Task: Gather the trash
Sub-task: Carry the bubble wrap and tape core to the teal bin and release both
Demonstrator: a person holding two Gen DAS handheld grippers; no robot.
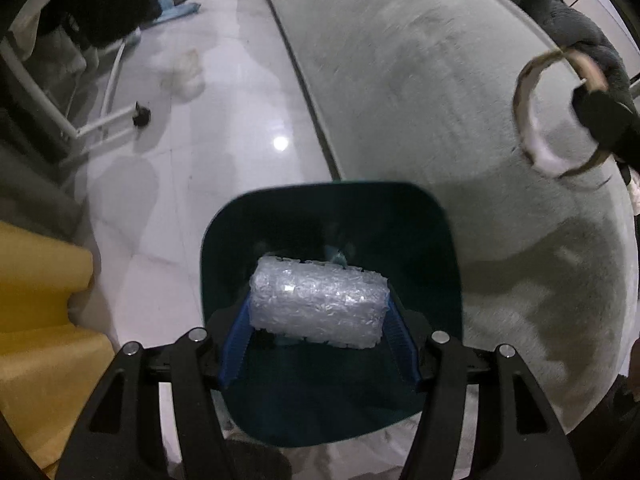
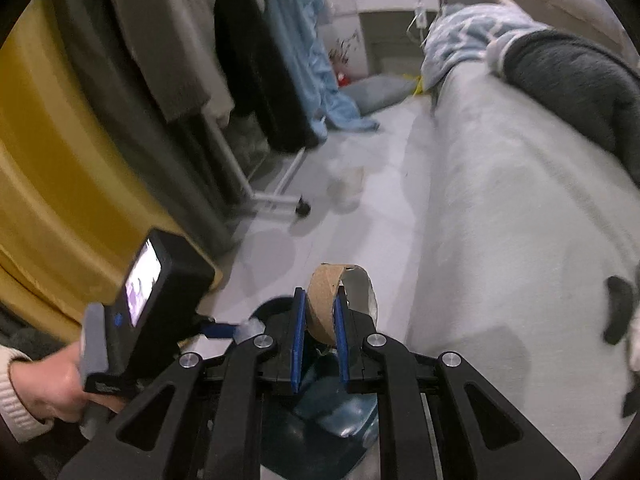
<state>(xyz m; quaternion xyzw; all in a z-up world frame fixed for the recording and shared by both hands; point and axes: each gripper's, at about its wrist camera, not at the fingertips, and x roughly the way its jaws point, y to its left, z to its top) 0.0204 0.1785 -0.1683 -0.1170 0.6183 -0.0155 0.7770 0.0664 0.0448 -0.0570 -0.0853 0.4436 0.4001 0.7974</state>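
A roll of bubble wrap (image 1: 320, 304), clear and crinkled, shaped like a short fat cylinder, lies crosswise between the blue pads of the left hand-held gripper (image 1: 320, 334), pressed at both ends. It hangs right above the open mouth of a dark teal bin (image 1: 436, 240) with rounded corners, which stands on the pale floor just beside a grey bed.
An empty cardboard tape ring (image 2: 326, 304), brown outside and whitish inside, stands on edge, its wall pinched between the blue pads of the right hand-held gripper (image 2: 319, 320); the bin's rim shows below it. A crumpled pale wrapper (image 1: 186, 74) lies on the floor, well apart from the bin
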